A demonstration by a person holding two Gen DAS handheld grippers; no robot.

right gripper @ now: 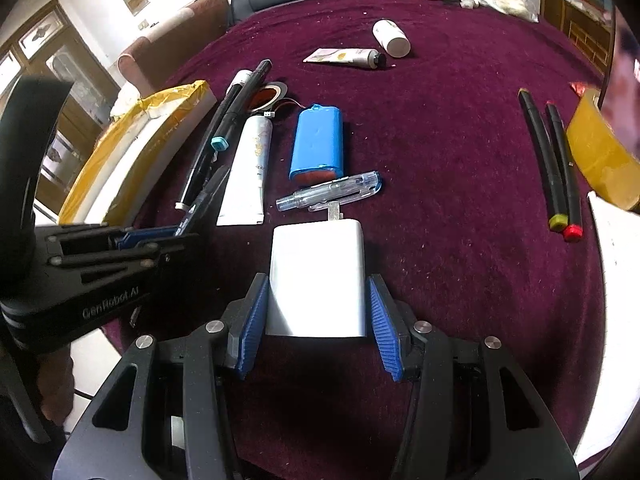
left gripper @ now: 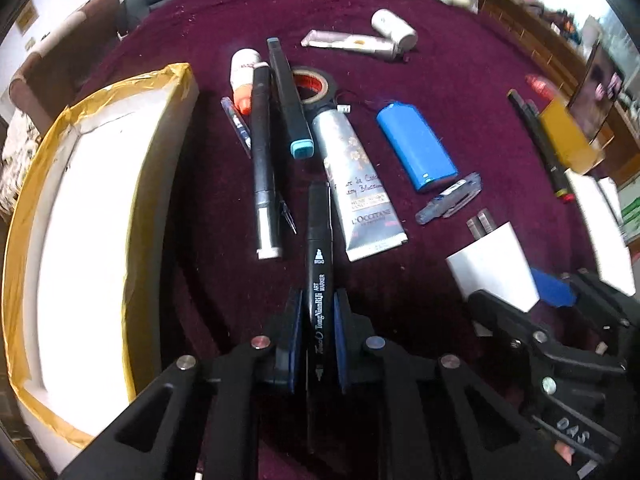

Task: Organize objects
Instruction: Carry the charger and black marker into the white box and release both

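My left gripper (left gripper: 318, 300) is shut on a black art marker (left gripper: 318, 264), which points away along the fingers above the maroon tablecloth (left gripper: 460, 80). The same gripper (right gripper: 188, 232) enters the right wrist view from the left. My right gripper (right gripper: 317, 296) has its blue pads against both sides of a white plug charger (right gripper: 318, 264), prongs pointing away; the charger (left gripper: 490, 268) also shows at the left view's lower right. A white foam box with yellow tape (left gripper: 100, 200) lies open to the left of the marker.
Beyond the marker lie a hand-cream tube (left gripper: 360, 184), a blue battery pack (left gripper: 416, 148), a clear pen (left gripper: 448, 200), black pens (left gripper: 264, 152), a teal-capped marker (left gripper: 290, 100) and a tape roll (left gripper: 316, 84). Two black markers (right gripper: 552, 168) and a yellow tape roll (right gripper: 600, 152) sit at right.
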